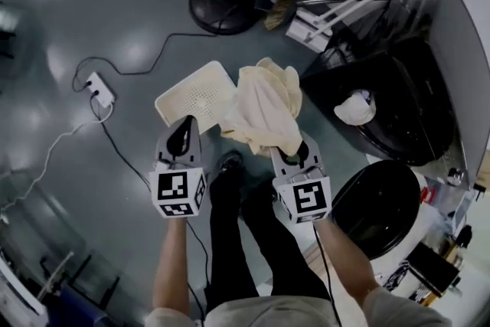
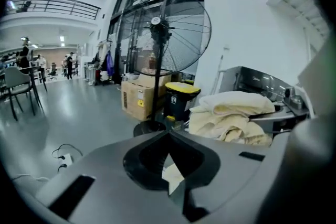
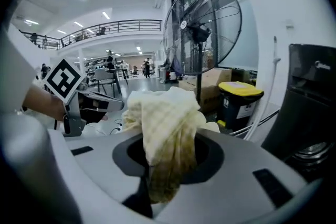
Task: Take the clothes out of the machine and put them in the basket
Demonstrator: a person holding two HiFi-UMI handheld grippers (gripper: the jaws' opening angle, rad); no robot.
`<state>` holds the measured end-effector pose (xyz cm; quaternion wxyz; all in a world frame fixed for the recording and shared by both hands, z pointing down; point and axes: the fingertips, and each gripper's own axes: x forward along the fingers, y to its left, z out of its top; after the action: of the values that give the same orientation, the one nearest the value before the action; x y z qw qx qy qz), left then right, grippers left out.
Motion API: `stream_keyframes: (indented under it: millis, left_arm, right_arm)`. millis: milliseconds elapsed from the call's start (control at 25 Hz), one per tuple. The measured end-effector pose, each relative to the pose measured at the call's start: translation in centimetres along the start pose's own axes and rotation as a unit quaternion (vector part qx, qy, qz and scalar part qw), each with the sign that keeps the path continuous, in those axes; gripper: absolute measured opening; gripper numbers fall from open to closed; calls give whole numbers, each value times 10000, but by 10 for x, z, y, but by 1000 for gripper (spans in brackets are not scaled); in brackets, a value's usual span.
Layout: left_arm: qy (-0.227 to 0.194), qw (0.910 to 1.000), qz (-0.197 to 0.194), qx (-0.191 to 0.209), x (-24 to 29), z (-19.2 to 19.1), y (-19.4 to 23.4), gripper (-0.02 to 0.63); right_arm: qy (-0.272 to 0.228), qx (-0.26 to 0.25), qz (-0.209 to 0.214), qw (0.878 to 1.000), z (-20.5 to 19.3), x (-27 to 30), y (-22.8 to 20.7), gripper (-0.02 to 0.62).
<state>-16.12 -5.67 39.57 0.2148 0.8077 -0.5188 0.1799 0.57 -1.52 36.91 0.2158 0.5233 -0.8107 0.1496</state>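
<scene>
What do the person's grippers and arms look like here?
The left gripper and right gripper are grey shells with black insets, each carrying a white cube with black square markers. A thin black cable trails from the right one. Short pale sleeves, forearms uncovered.

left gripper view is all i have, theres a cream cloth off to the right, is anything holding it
Observer: Yes. The right tool is shut on that cream cloth, which bunches up above its jaws.
Operator: cant find the basket from here
Observer: A white basket lies on the floor, just ahead of the left tool in the head view. There the cloth overlaps its right side.
Operator: anything in it yet
Observer: The part that shows is bare. The cloth hides the right corner.
</scene>
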Motion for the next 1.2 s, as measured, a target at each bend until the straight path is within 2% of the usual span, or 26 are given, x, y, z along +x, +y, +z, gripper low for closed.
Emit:
stream_keyframes:
  millis: [240,440,760,1120,1200]
  left_arm:
    - [82,9978,550,-354,-21,-38,77,17]
    - [171,9951,791,-574,-18,-77,117,17]
    - [234,9929,886,-754,14,-141,156,17]
    - [230,9929,895,-749,47,-206,174,17]
    - [352,9925,900,-744,52,-219,173,17]
  right_arm:
    - [330,-181,763,9964,-21,73,79,118]
    - [675,-245,1076,9916,-67,133,120,118]
    - [1301,-343,1078,9850,-181,233,142,118]
    - [1872,-381,848,9779,-305,329,130,124]
    - [1947,-454,859,9761,-326,345,127,127]
